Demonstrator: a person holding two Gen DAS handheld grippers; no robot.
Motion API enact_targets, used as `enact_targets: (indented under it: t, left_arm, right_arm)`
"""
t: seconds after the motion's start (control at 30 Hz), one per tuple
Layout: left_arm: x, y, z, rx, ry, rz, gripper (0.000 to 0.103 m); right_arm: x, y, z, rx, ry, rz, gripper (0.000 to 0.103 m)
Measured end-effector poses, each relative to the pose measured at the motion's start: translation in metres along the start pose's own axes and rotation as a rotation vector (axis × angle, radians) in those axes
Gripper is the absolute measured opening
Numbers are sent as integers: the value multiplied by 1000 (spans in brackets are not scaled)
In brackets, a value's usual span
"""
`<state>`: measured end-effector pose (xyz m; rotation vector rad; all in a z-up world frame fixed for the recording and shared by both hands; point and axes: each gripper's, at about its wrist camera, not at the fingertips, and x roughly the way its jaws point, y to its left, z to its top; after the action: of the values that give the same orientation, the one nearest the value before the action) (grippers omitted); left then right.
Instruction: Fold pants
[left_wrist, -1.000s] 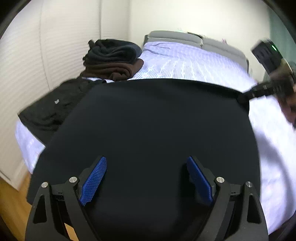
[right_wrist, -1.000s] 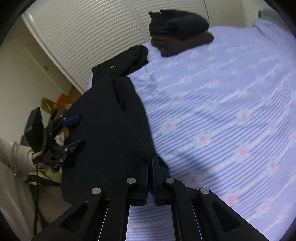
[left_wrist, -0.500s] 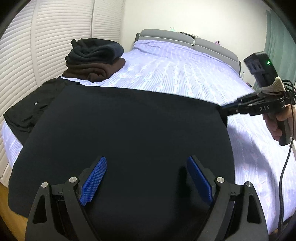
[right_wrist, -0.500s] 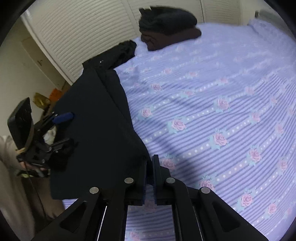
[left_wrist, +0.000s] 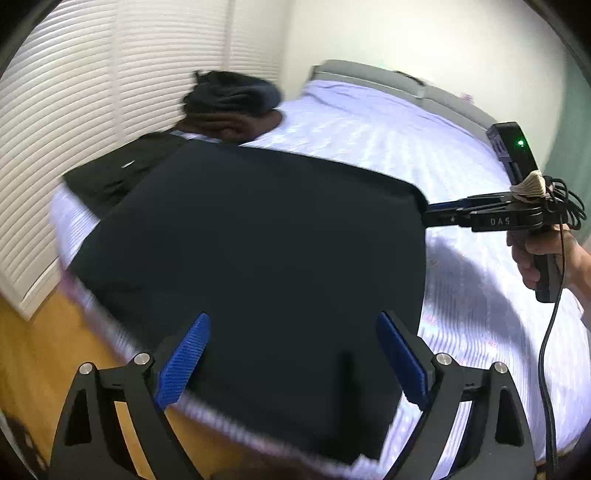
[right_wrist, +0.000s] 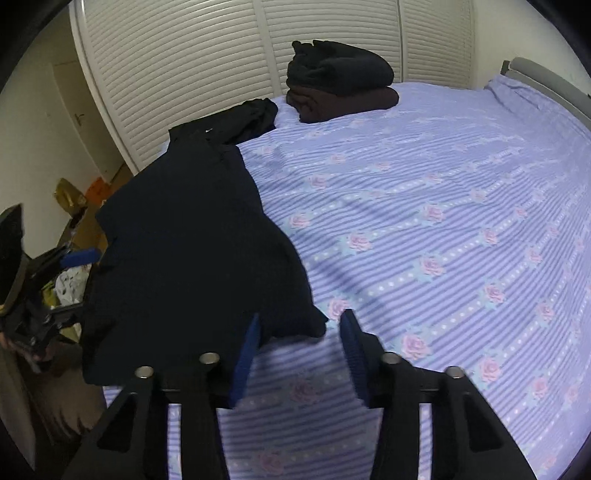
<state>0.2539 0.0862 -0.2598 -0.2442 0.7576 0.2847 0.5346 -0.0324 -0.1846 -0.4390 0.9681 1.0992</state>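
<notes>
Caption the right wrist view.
Right gripper jaws open, just releasing dark navy pants on floral lilac bedsheet.

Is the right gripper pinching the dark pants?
Apart. In the right wrist view the right gripper has just been opening; the corner of the dark pants lies loose between its blue pads.

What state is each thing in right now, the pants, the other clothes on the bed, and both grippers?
pants: spread flat on the bed, one edge hanging over the side
right gripper: open, jaws just opened, pants corner lying between them, not pinched
left gripper: wide open, over the pants, holding nothing
folded clothes stack: piled at the far edge of the bed
black garment: lying crumpled, unfolded
bed: covered with a striped floral sheet
</notes>
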Motion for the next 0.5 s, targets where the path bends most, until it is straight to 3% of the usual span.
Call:
enact_targets:
  t: [0.1,0.23,0.5]
  left_arm:
    - [-17,-3,-20,-34,-4,77,93]
    - [-29,-12,-42,-81,-3,140,93]
    - [-26,-29,-72,-180,-7,141,92]
  right_arm:
    - [-1,4,0,-11,-12,5,31]
    - [0,8,1,-52,-8,-14,30]
    - [0,6,-1,-50,-34,-49,30]
